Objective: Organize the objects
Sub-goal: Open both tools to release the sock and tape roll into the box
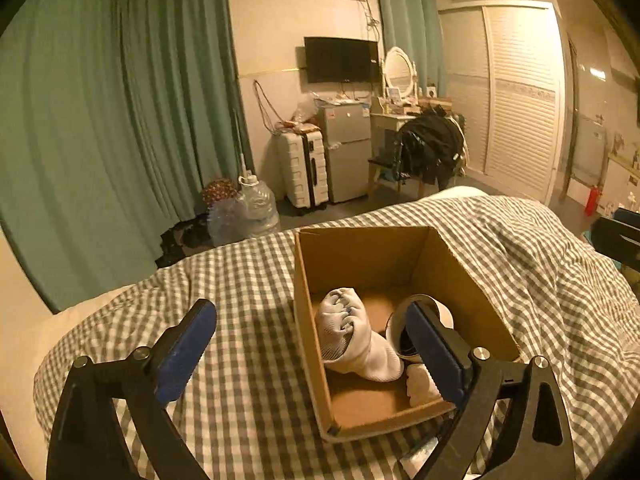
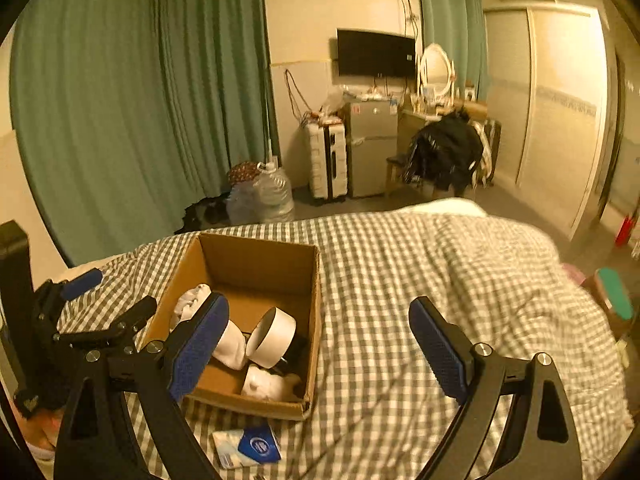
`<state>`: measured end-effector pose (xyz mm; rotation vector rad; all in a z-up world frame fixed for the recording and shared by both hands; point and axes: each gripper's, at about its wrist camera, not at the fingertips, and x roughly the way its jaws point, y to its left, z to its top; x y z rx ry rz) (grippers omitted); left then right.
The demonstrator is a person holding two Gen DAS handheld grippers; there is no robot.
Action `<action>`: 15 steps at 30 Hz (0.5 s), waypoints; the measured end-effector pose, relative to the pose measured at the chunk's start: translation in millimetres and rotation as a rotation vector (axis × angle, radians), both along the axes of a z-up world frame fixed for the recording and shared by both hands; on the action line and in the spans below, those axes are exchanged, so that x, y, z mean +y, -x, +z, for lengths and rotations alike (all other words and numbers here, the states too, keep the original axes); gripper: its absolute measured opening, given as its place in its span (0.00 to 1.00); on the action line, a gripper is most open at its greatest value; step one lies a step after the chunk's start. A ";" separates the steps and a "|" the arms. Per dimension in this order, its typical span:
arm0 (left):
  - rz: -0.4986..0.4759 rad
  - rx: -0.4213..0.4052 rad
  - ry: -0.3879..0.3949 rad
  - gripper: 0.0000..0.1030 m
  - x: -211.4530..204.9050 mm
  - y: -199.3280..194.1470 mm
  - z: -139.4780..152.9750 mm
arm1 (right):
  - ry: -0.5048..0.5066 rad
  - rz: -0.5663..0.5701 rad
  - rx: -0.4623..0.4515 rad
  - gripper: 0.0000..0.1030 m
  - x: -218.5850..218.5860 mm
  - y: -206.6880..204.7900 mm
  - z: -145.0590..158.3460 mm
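Observation:
An open cardboard box (image 1: 306,280) (image 2: 256,260) sits on the checked bedspread. Inside it lie a rolled white sock (image 1: 352,336) (image 2: 232,346), a white tape roll (image 1: 442,312) (image 2: 276,334) and a smaller white bundle (image 1: 420,388) (image 2: 264,384). My left gripper (image 1: 312,354) (image 2: 112,296) is open and grips nothing. One of its fingers is over the bedspread, the other in front of the tape roll. My right gripper (image 2: 318,348) is open and empty, to the right of the box. A blue-and-white packet (image 2: 248,446) lies on the bed in front of the box.
The grey-checked bedspread (image 2: 420,280) stretches wide to the right of the box and drops off at the far edge. Beyond it are large water bottles (image 1: 256,204), a white suitcase (image 1: 302,168), a small fridge, a chair draped with dark clothes (image 1: 430,148) and green curtains.

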<state>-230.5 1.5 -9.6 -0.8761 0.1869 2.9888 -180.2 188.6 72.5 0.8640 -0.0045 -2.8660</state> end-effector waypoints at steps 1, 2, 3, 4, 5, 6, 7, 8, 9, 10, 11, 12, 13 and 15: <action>0.001 0.005 -0.002 0.95 -0.4 -5.0 1.1 | -0.005 0.001 0.008 0.89 -0.8 -3.9 3.3; 0.001 0.006 -0.004 0.95 -1.3 -6.6 3.1 | -0.012 0.003 0.019 0.89 -2.0 -12.3 7.1; -0.002 0.006 -0.005 0.95 -2.3 -11.5 2.9 | -0.015 0.004 0.024 0.89 -3.4 -17.7 9.6; -0.005 0.006 -0.006 0.96 -2.0 -17.7 2.5 | -0.019 0.005 0.026 0.89 -4.3 -24.7 10.4; -0.005 0.005 -0.008 0.96 -2.1 -20.3 2.5 | -0.024 0.006 0.024 0.89 -7.0 -30.1 11.4; -0.008 0.002 -0.009 0.96 -2.0 -25.3 2.5 | -0.029 0.005 0.024 0.89 -7.7 -33.4 12.5; -0.014 0.001 -0.012 0.96 -1.0 -30.2 2.0 | -0.036 0.004 0.022 0.89 -8.9 -37.5 11.5; -0.017 -0.001 -0.014 0.96 0.4 -33.0 1.3 | -0.043 0.005 0.017 0.89 -9.2 -39.3 10.0; -0.020 -0.002 -0.015 0.96 2.0 -37.2 0.6 | -0.051 0.009 0.010 0.89 -10.9 -43.5 7.0; -0.019 -0.003 -0.012 0.96 2.8 -42.3 -1.6 | -0.057 0.020 -0.001 0.89 -12.8 -47.7 3.1; -0.012 -0.006 -0.008 0.96 3.5 -46.9 -4.6 | -0.057 0.027 -0.009 0.89 -13.3 -51.6 -0.4; -0.007 -0.009 -0.005 0.96 3.7 -49.4 -6.0 | -0.053 0.031 -0.021 0.89 -13.6 -54.8 -5.2; -0.003 -0.018 -0.004 0.96 4.8 -51.8 -9.1 | -0.050 0.034 -0.034 0.89 -13.1 -57.1 -10.1; -0.014 -0.042 -0.009 0.96 7.5 -55.1 -15.7 | -0.056 0.040 -0.064 0.89 -13.4 -60.3 -23.0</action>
